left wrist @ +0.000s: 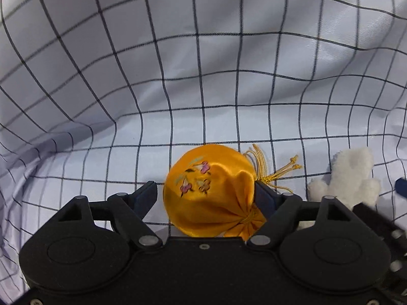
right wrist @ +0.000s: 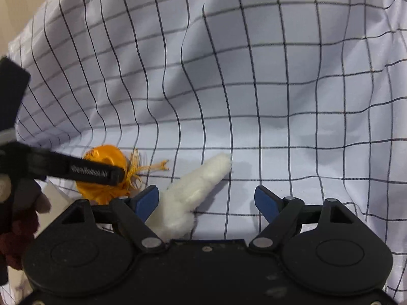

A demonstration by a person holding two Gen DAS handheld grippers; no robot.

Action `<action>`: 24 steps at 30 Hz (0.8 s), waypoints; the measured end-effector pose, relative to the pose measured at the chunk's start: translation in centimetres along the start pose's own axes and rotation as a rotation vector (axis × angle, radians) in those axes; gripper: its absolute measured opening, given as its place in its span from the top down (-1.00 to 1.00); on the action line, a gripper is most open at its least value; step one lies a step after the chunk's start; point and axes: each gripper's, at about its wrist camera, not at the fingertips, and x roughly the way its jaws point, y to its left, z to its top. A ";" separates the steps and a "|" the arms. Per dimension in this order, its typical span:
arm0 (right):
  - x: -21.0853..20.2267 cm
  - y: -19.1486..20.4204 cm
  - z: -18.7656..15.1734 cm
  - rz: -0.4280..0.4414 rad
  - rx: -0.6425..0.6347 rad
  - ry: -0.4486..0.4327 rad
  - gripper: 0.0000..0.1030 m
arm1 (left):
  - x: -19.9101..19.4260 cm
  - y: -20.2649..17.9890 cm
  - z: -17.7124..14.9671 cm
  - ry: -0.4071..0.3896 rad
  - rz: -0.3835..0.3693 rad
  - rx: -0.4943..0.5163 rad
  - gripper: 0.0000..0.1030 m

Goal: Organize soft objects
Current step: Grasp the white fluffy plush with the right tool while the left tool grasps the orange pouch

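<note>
Pouches number one: we are seeing a single orange satin pouch [left wrist: 208, 190] lying on the checked cloth [left wrist: 203, 76], clamped between the left gripper [left wrist: 204, 193] fingers. One white plush toy [right wrist: 193, 193] is lying beside it, touching one finger of the parted, empty right gripper [right wrist: 206, 199].

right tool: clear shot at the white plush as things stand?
Probably yes. The white plush already lies partly between the right tool's open fingers, near its left one, nothing covering it. The left tool is busy at the orange pouch.
</note>
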 end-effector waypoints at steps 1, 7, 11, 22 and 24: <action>0.1 -0.2 -0.1 -0.009 -0.003 0.005 -0.58 | 0.2 0.1 0.0 0.002 -0.003 -0.004 -0.52; -0.6 -2.6 -0.8 -0.204 0.005 0.025 -0.58 | 0.9 0.2 0.1 -0.004 0.002 0.014 -0.58; -2.1 -3.2 -1.0 -0.184 0.080 -0.016 -0.58 | 1.6 0.1 0.1 0.000 -0.006 0.010 -0.59; -0.1 1.3 -0.7 -0.071 0.094 0.048 -0.70 | 2.0 -1.2 0.4 -0.005 0.013 0.042 -0.68; 0.7 1.7 -1.1 -0.078 0.085 0.063 -0.68 | 2.1 -1.1 0.6 -0.008 0.013 0.051 -0.69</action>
